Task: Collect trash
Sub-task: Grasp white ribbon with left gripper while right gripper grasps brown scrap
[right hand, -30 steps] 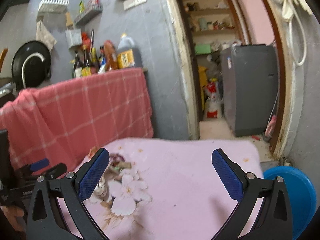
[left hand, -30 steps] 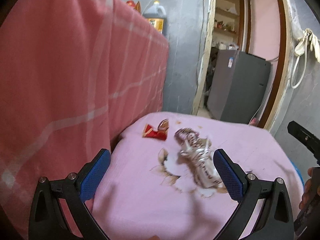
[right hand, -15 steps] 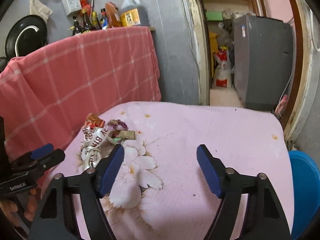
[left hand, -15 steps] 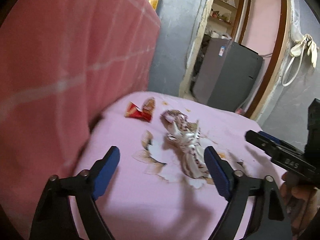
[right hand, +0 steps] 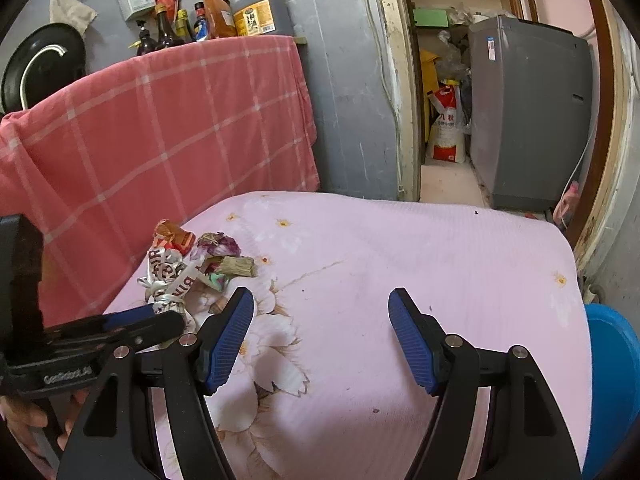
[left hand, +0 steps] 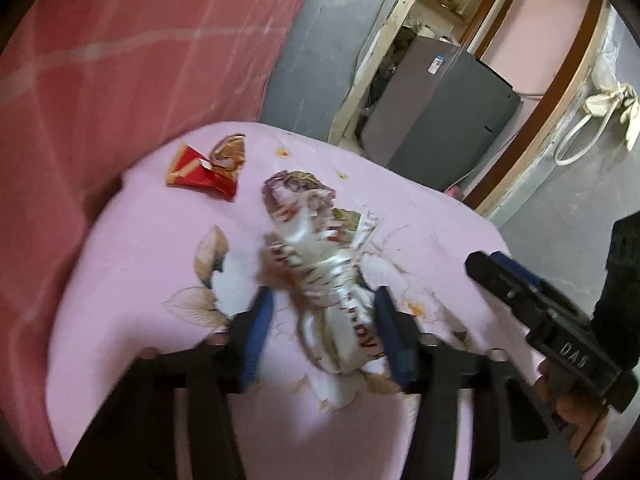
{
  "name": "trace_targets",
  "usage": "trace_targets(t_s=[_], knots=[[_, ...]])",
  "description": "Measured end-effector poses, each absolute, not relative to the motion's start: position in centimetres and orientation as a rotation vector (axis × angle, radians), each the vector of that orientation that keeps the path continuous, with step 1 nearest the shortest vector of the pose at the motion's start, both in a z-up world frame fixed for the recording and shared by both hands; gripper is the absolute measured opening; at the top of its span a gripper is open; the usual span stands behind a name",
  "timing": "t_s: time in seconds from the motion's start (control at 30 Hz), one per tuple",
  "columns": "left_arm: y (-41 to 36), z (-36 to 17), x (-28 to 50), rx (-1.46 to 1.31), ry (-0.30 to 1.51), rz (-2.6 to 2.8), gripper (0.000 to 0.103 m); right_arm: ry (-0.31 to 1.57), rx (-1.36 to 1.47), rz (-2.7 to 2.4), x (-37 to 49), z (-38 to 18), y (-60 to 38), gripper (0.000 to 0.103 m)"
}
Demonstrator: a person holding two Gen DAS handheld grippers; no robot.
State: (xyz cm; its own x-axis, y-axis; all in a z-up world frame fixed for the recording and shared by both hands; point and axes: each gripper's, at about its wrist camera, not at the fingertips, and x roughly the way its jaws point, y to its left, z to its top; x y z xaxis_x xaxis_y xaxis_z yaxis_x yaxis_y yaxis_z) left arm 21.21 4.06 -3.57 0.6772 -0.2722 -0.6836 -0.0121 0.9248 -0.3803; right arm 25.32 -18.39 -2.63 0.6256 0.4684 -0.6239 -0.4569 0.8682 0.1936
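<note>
Jaws on the left gripper (left hand: 322, 322) are closing right now, and the crumpled silver wrapper (left hand: 320, 264) sits between the blue pads; the right pad looks to be at the wrapper's edge, the left pad apart from it, though blur makes contact hard to call. A second ago those jaws stood wide and the wrapper lay ahead of them, near the right pad; now the gripper has come forward and down over it. The wrapper lies on the pink floral cloth (left hand: 140, 248), with the red wrapper (left hand: 200, 174) beyond it, well apart, near the red checked cloth (left hand: 120, 60).

Over on the other side, the right gripper (right hand: 320, 338) hovers over bare pink cloth with jaws parted and nothing between them, narrower than the full spread it had a second ago. Its view has dropped too: the trash pile now shows to its left, just beyond the left pad. A blue bin (right hand: 610, 380) sits off the cloth's right edge.
</note>
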Motion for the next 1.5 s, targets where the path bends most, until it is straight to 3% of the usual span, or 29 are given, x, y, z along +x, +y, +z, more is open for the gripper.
trace_targets(t_s=[0.13, 0.47, 0.63, 0.7, 0.93, 1.3, 1.5], knots=[[4.8, -3.0, 21.1, -0.407, 0.805, -0.152, 0.017, 0.73, 0.008, 0.541, 25.4, -2.7, -18.2, 0.069], [7.8, -2.5, 19.7, -0.438, 0.806, -0.057, 0.016, 0.796, -0.02, 0.606, 26.6, -3.6, -15.8, 0.069], [8.7, -2.3, 19.7, -0.417, 0.817, -0.041, 0.016, 0.832, -0.044, 0.644, 28.3, -3.8, -13.4, 0.062], [8.8, -2.2, 19.9, -0.406, 0.823, -0.038, 0.016, 0.839, -0.065, 0.658, 28.8, -3.9, -12.3, 0.054], [8.2, -2.3, 19.6, -0.379, 0.83, -0.026, 0.016, 0.854, -0.126, 0.704, 29.7, -4.4, -9.4, 0.048], [7.2, -2.1, 20.1, -0.369, 0.821, -0.04, 0.012, 0.863, -0.112, 0.716, 29.5, -4.6, -9.5, 0.018], [5.6, -2.0, 20.0, -0.314, 0.809, -0.054, 0.011, 0.837, -0.098, 0.716, 28.4, -4.2, -10.7, 0.01]])
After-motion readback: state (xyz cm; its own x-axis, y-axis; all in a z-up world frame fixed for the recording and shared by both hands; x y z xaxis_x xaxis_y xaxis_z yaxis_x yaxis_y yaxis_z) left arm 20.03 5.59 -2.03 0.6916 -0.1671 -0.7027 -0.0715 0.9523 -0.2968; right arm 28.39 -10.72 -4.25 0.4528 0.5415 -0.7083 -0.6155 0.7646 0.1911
